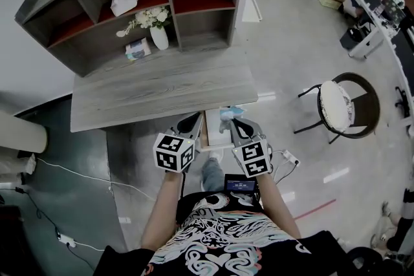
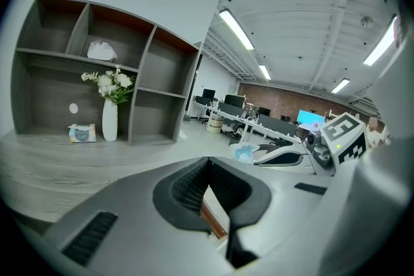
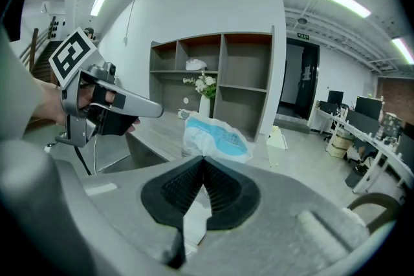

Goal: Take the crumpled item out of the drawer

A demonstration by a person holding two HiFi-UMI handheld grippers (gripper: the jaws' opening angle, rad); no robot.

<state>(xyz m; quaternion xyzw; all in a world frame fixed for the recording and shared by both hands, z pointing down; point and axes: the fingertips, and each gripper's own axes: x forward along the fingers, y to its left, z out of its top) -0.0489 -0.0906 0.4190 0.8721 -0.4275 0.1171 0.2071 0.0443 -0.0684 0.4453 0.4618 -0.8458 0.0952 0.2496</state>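
At the grey wood-grain desk (image 1: 162,90), above its pale open drawer (image 1: 212,130): my left gripper (image 2: 208,159) waits alongside, closed on nothing, likely to keep clear. My right gripper (image 3: 204,158) pinches the crumpled blue-and-white plastic wrapper (image 3: 215,136), held over the drawer.

Wooden desk (image 1: 162,90) bears vase (image 1: 159,37) and perhaps tissue pack (image 1: 138,48).

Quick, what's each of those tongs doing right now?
Left tongs: closed, empty.
Right tongs: closed on the crumpled blue-and-white item.
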